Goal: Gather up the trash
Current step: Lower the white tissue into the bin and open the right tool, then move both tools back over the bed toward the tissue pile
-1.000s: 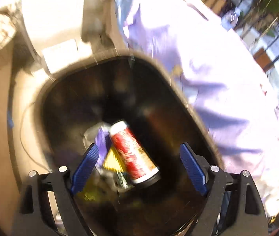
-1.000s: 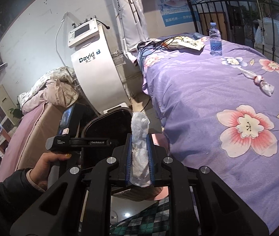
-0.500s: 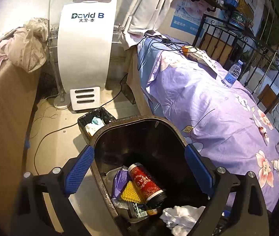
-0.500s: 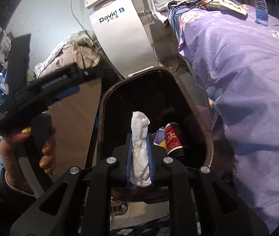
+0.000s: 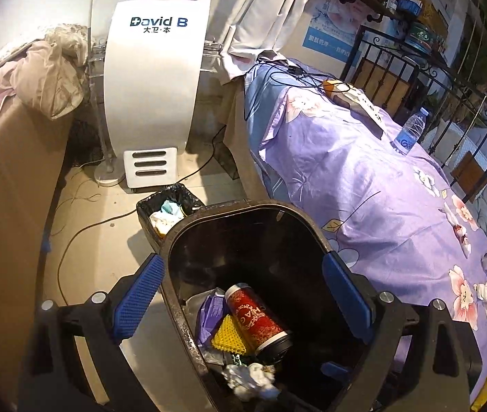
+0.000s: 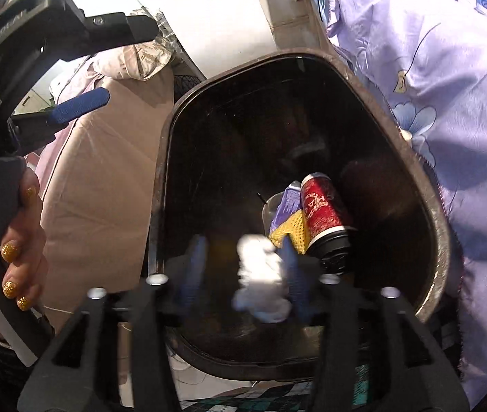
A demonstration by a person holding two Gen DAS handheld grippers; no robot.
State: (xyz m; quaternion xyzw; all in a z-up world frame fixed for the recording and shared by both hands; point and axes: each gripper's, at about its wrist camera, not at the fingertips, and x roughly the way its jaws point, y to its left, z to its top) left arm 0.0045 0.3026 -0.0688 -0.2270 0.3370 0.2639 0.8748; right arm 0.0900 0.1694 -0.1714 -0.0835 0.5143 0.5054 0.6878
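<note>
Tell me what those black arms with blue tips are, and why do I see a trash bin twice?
They are tongs that a person holds, one in each hand, with a little camera on each, looking along the two fingers. So each picture is what one pair of tongs sees.

The left tongs stand wide open with nothing in them, above the big dark trash bin. Inside it lie a red can, something yellow and bumpy, a purple wrapper and a crumpled white tissue.

The right tongs hang over the same bin. They are opening now, and the tissue is between them, blurry, seemingly dropping in. At the left of that picture a hand holds the other tongs.

Beside the bin is a bed with a purple flowered sheet; a water bottle stands on it.
</note>
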